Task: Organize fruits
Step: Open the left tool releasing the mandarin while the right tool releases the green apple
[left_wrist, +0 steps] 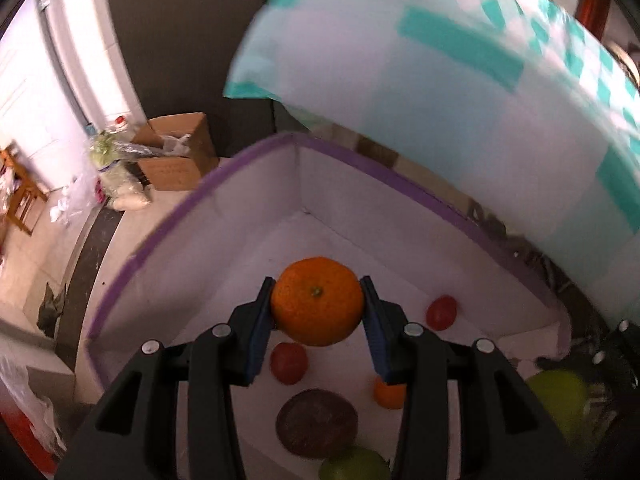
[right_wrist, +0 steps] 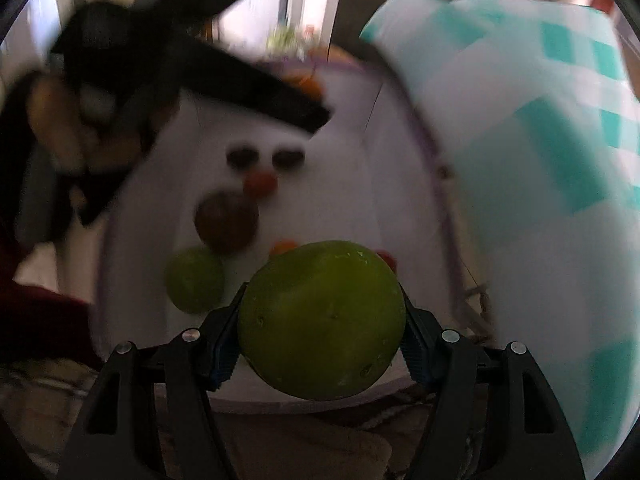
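Observation:
My left gripper [left_wrist: 318, 304] is shut on an orange [left_wrist: 317, 300] and holds it above the inside of a white box with a purple rim [left_wrist: 168, 232]. On the box floor lie two red fruits [left_wrist: 289, 362], a small orange [left_wrist: 388, 394], a brown round fruit [left_wrist: 316, 422] and a green fruit [left_wrist: 354, 464]. My right gripper [right_wrist: 322, 320] is shut on a large green fruit [right_wrist: 322, 324] at the box's near edge. The right view is blurred; it shows the left gripper [right_wrist: 248, 88] over the box [right_wrist: 344, 148].
A teal and white checked lid flap [left_wrist: 460, 100] stands up behind and right of the box, also in the right wrist view [right_wrist: 540, 180]. Cardboard boxes [left_wrist: 176, 156] and bags sit on the floor at left, beside a wooden stool [left_wrist: 20, 192].

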A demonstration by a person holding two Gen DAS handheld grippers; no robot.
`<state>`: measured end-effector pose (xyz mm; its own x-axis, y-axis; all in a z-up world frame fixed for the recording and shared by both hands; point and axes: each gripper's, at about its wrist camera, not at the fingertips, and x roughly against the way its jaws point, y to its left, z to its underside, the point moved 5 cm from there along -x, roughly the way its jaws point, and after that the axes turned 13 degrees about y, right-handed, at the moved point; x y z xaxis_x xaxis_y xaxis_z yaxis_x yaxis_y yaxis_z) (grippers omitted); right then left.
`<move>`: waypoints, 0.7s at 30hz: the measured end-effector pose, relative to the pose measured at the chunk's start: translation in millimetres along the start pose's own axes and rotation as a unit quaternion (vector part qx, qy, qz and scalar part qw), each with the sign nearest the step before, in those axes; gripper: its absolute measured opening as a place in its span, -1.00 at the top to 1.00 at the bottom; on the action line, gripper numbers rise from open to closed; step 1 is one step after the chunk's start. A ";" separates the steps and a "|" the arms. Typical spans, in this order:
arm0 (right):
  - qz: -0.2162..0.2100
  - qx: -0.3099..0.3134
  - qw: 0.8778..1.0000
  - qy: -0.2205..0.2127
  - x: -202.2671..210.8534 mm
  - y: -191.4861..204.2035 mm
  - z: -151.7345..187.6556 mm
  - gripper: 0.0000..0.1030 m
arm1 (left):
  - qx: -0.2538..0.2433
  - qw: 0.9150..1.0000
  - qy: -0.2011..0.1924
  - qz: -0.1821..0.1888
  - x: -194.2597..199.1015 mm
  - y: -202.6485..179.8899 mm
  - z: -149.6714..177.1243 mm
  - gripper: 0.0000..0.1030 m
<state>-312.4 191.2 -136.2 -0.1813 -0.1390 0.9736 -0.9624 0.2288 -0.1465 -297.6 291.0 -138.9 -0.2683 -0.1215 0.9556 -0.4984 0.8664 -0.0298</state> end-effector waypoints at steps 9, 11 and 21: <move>0.033 0.031 0.996 0.071 -44.6 1.8 0.5 -0.27 | -0.036 0.998 0.050 -0.007 -49.0 -16.8 4.3 0.18; 0.037 0.034 0.996 0.077 -48.3 -0.2 0.2 -0.27 | -0.035 0.998 0.058 0.003 -55.0 -18.7 4.3 0.18; 0.028 0.020 0.995 0.089 -55.6 -7.4 1.2 -0.27 | -0.049 0.997 0.065 0.003 -63.1 -30.8 7.9 0.18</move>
<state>-295.4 196.1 -189.4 -0.2003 0.0464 0.9786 -0.9594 0.1932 -0.2056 -271.9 268.2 -200.6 -0.1578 -0.0585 0.9857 -0.4120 0.9111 -0.0119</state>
